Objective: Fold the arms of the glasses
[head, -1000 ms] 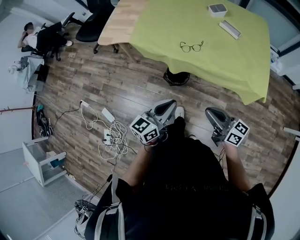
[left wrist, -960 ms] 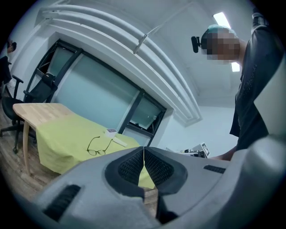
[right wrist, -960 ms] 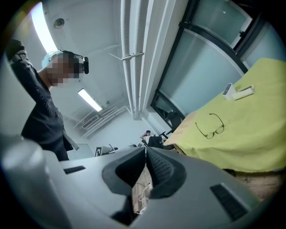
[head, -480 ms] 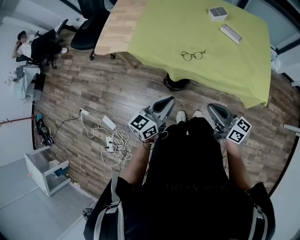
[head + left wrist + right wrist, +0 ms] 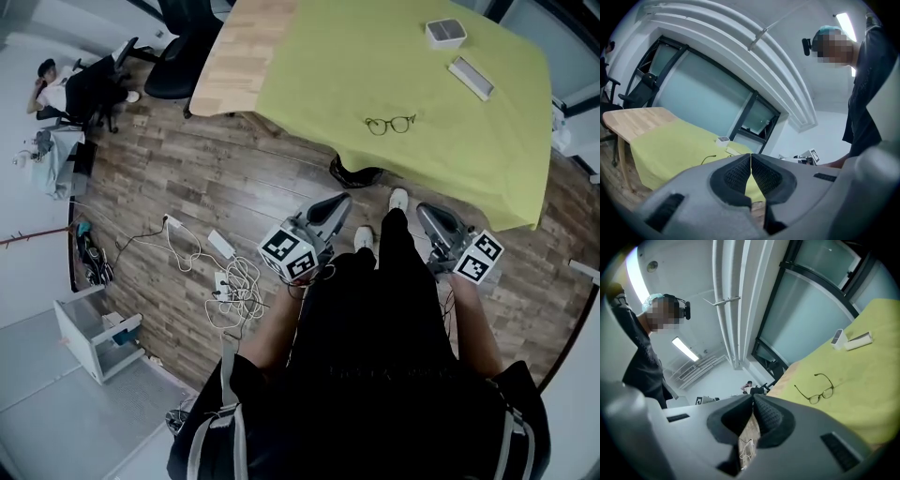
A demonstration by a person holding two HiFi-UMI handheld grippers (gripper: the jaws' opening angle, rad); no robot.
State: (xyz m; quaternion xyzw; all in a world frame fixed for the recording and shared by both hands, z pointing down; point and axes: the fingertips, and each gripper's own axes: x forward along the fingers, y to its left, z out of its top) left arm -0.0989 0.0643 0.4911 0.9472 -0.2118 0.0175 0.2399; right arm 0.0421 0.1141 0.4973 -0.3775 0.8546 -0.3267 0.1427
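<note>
A pair of dark-framed glasses lies on the yellow-green cloth of the table, arms spread open; the right gripper view shows the glasses too. My left gripper is held low over the wooden floor, well short of the table, jaws shut with nothing between them. My right gripper hangs at the same height to the right, also shut and empty. Both are far from the glasses.
A small white box and a flat white case lie on the cloth beyond the glasses. Cables and a power strip lie on the floor at left. A black office chair stands by the table's left end.
The person has stepped toward the table; the glasses and table sit slightly nearer and lower in the head view. Both grippers stay shut and held low.
</note>
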